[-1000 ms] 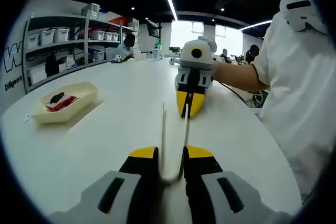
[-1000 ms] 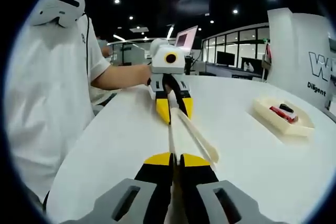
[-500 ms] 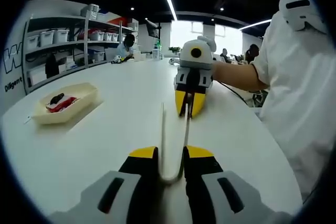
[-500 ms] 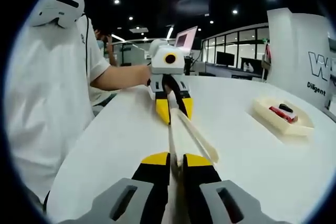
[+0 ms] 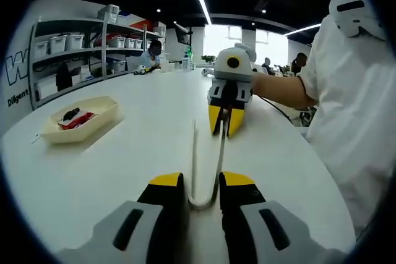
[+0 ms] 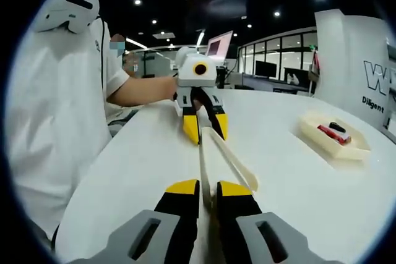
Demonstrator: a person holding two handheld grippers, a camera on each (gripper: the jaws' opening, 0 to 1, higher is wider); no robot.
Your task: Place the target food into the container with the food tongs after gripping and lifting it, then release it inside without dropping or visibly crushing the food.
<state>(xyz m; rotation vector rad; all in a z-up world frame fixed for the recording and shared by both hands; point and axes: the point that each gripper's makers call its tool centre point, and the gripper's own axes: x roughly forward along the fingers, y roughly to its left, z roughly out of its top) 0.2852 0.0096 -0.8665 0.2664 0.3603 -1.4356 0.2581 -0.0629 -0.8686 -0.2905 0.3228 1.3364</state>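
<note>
Cream food tongs (image 5: pixel 194 153) stretch across the white table (image 5: pixel 136 153) between my two grippers, which face each other. My left gripper (image 5: pixel 203 180) is shut on the tongs' bent hinge end, and it appears far off in the right gripper view (image 6: pixel 202 129). My right gripper (image 6: pixel 208 185) stands slightly open with one tong arm between its jaws; the other arm (image 6: pixel 238 165) splays off to the right. A cream container (image 5: pixel 102 119) at the left holds a red piece of food (image 5: pixel 79 120) and a dark piece (image 5: pixel 70 114); it shows again (image 6: pixel 349 149) at the right.
A person in white (image 5: pixel 352 122) sits along the table's right side, forearm reaching to the right gripper (image 5: pixel 225 122). Shelves with storage bins (image 5: pixel 62 44) line the far left wall. Bare tabletop separates the tongs from the container.
The right gripper's jaws, pressed together on the tong arm a second ago, have parted a little. The left jaws have spread very slightly. Tongs and container stay in place.
</note>
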